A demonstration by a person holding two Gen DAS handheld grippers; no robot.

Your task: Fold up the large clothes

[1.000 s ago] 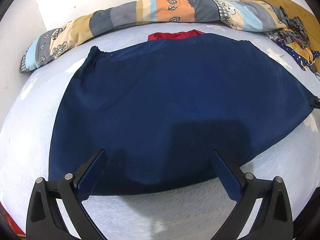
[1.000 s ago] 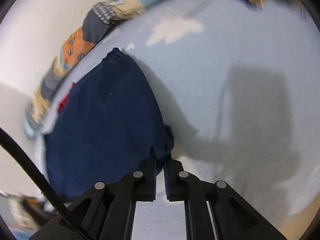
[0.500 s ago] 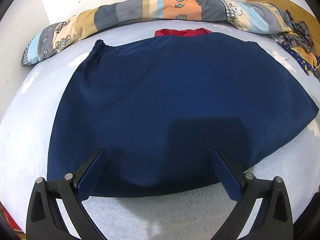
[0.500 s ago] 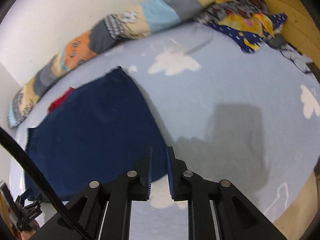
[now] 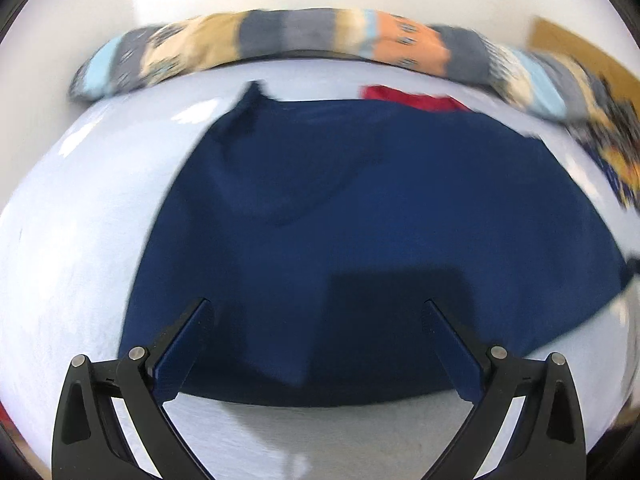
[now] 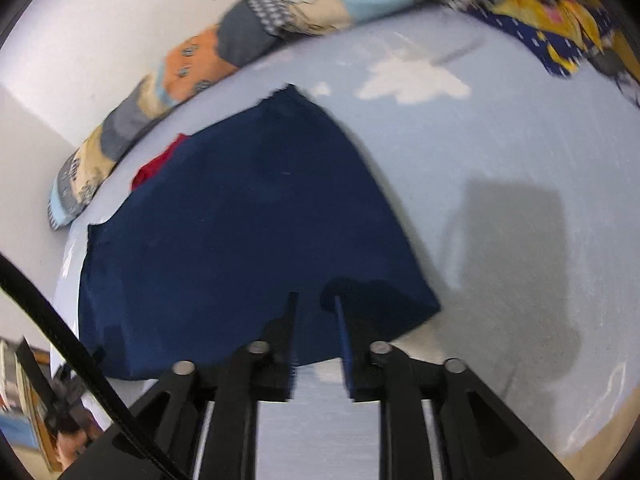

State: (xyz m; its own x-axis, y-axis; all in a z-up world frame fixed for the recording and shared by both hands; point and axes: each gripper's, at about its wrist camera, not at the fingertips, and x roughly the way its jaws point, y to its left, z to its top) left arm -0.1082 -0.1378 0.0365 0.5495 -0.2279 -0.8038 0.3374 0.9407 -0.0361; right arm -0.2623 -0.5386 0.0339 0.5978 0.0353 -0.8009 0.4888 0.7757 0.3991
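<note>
A large navy blue garment (image 5: 360, 208) lies spread flat on the pale blue bed sheet (image 5: 72, 240); it also shows in the right wrist view (image 6: 240, 232). A red cloth (image 5: 412, 98) peeks out from under its far edge. My left gripper (image 5: 316, 308) is wide open and empty, hovering over the garment's near hem. My right gripper (image 6: 316, 304) has its jaws slightly apart with nothing between them, above the garment's near right corner.
A long patchwork bolster (image 5: 320, 44) lies along the far edge against the white wall. A pile of colourful clothes (image 6: 552, 12) sits at the far right by a wooden board (image 5: 580, 52). The sheet (image 6: 500, 160) stretches right of the garment.
My right gripper let go of the garment's corner, parted its jaws slightly and lifted back. The garment now lies flat. My left gripper shifted left, staying open.
</note>
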